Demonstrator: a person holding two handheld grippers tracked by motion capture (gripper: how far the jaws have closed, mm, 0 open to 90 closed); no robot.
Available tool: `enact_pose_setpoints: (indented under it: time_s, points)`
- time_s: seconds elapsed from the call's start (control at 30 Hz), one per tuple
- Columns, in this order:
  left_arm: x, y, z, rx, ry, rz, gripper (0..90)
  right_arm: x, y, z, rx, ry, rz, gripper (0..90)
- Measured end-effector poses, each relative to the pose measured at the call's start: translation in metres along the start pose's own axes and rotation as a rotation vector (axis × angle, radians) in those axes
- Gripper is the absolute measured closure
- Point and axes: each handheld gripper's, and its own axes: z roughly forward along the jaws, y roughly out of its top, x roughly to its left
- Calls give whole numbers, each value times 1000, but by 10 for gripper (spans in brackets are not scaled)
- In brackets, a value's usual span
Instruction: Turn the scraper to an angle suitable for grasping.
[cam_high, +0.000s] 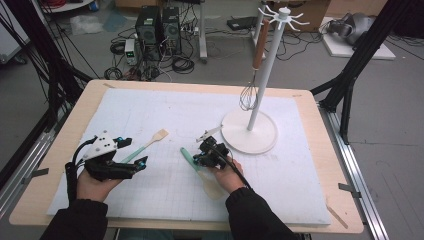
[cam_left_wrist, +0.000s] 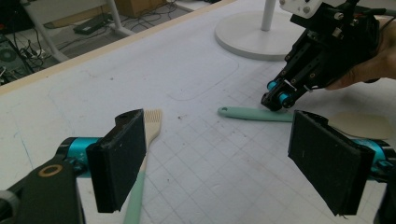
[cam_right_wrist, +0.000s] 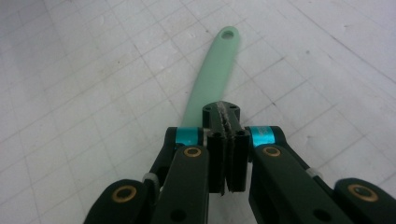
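Observation:
A spatula with a mint-green handle (cam_high: 185, 153) (cam_right_wrist: 212, 79) (cam_left_wrist: 250, 114) and a beige blade (cam_left_wrist: 364, 125) lies on the white mat. My right gripper (cam_high: 196, 160) (cam_right_wrist: 226, 109) (cam_left_wrist: 279, 98) is shut, pads pressed together with nothing between them, tips down at the middle of that handle. My left gripper (cam_high: 135, 151) (cam_left_wrist: 222, 163) stands open at the left. A second utensil, with a green handle and a pale slotted head (cam_high: 159, 134) (cam_left_wrist: 152, 122), lies by its left jaw, not gripped.
A white hook stand (cam_high: 250, 134) rises at the back right of the mat, with a whisk (cam_high: 248, 95) hanging from it by a wooden handle. The mat (cam_high: 150, 107) covers a wooden table; cables and computers sit on the floor beyond.

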Motion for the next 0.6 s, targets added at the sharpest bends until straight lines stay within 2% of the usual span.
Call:
enact_pose_setpoints:
  time_s: [0.03,0.17,0.6]
  points:
    - [0,0,0,0,0,-1,196,2,0,0,9,6,10,891]
    - [0,0,0,3,0,3,196,5,2,3,1,11,-23,891]
    - [1,0,-1,4,-1,6,196,21,7,10,17,70,-70,891]
